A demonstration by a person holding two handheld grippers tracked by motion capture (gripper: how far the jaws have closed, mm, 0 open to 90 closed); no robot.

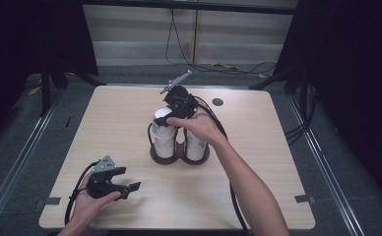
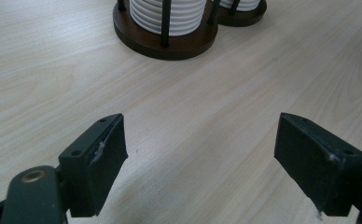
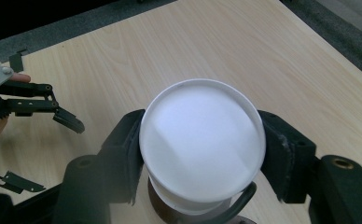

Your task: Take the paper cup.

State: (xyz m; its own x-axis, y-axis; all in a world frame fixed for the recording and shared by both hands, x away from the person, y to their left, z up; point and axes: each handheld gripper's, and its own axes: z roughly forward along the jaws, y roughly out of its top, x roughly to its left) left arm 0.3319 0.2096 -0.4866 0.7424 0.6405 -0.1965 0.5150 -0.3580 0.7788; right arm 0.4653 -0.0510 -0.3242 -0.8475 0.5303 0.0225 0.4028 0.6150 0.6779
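A dark wooden holder (image 1: pixel 179 158) at the table's middle carries two stacks of white cups, one on the left (image 1: pixel 163 142) and one on the right (image 1: pixel 195 146), between thin black posts. My right gripper (image 1: pixel 167 118) points down over the left stack, shut on the top white cup (image 3: pixel 202 140). Its pads (image 3: pixel 123 154) press the cup's rim from both sides, and the cup sits just above the stack. My left gripper (image 1: pixel 130 179) rests in a hand near the table's front left, open with nothing between its jaws. The left gripper view looks past its own jaws (image 2: pixel 200 154) to the holder's base (image 2: pixel 170 44).
The light wooden table (image 1: pixel 258 187) has a small dark round disc (image 1: pixel 217 102) near its far edge. Cables trail from both grippers. Dark curtains and stand legs surround the table. The left gripper (image 3: pixel 46 154) also appears at the left of the right gripper view.
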